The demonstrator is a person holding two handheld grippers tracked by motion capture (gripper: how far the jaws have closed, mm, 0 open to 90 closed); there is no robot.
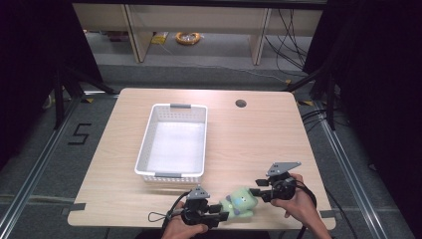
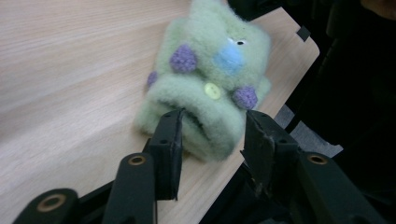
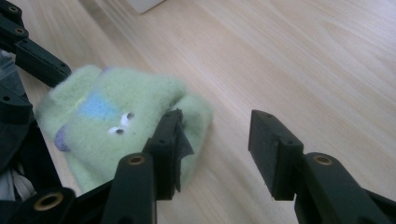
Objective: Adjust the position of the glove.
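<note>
1. Green felt toy [image 1: 240,201] lying on its side on the worktop [image 1: 259,144], close to the near edge, right of centre, between the two grippers.
2. Left gripper [image 1: 223,211] held low at the near edge, gripped from below by the left hand [image 1: 183,228], aimed right toward the toy; cable looped on the worktop at its left.
3. In the left gripper view, left gripper [image 2: 212,133] with fingers [image 2: 169,140] partly apart, straddling the near end of the toy [image 2: 210,79]; one finger resting against the fuzzy felt, the other standing clear beside it, no squeeze evident.
4. Right gripper [image 1: 257,191] at the toy's right, held by the right hand [image 1: 298,201], wrist angled in from the near right corner, grey plate on top, aimed left.
5. In the right gripper view, right gripper [image 3: 215,135] likewise with fingers [image 3: 275,149] half spread; one finger at the edge of the toy [image 3: 116,126], the other over bare wood, nothing clamped.
6. White basket [image 1: 149,144] farther back, left of centre, well apart from toy and grippers.
7. Dark round hole [image 1: 241,103] near the far edge of the worktop.
</note>
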